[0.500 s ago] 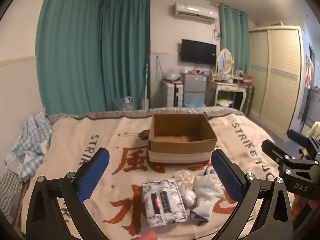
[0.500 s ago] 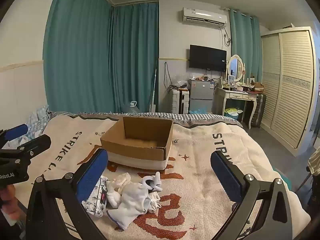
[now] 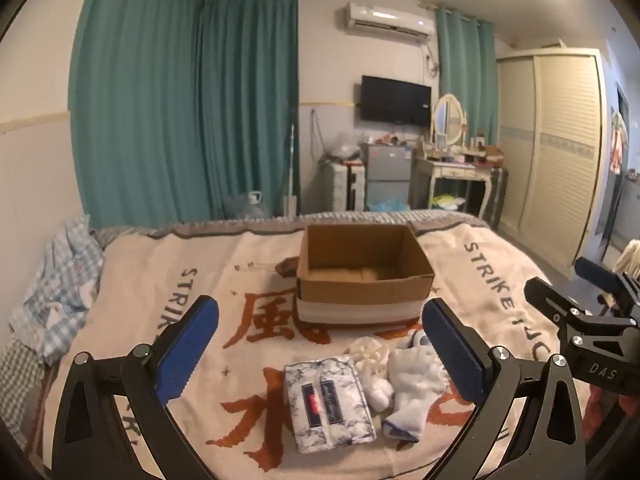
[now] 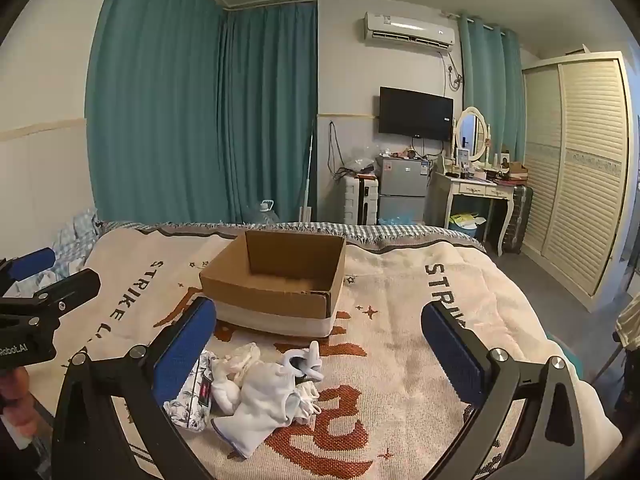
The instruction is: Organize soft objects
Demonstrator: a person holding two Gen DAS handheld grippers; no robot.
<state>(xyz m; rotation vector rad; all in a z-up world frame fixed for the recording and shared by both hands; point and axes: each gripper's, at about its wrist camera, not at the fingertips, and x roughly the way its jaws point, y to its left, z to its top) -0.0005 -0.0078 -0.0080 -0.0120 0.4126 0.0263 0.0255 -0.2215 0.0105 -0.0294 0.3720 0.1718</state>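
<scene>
Nothing has been picked up yet; this reads as the approach before the first grasp. The left gripper (image 3: 320, 340) has its blue pads spread wide and holds nothing, and the right gripper (image 4: 320, 344) is equally wide and empty.

The soft things lie in a small heap on the printed blanket (image 3: 500, 280). Seen from the left tool, the floral tissue pack (image 3: 328, 402) sits just ahead and below, roughly centred between the fingers. A cream bundle of cloth (image 3: 370, 358) touches the pack's right side, and a white sock with a blue cuff (image 3: 412, 392) lies beside that, close under the right finger. From the right tool the same heap sits low and toward its left finger, with the sock (image 4: 260, 408) uppermost and a small white looped piece (image 4: 306, 362) at its far edge; what that piece is cannot be told.

The open cardboard box (image 3: 362, 276) stands straight beyond the heap for the left tool, and ahead-left for the right one. It looks empty.

The next move probably calls for lowering one tool over a single item. The tissue pack suits the left gripper, which can drop down and close across its narrow width. The sock will likely bunch, so a deep pinch into its middle seems wise.
</scene>
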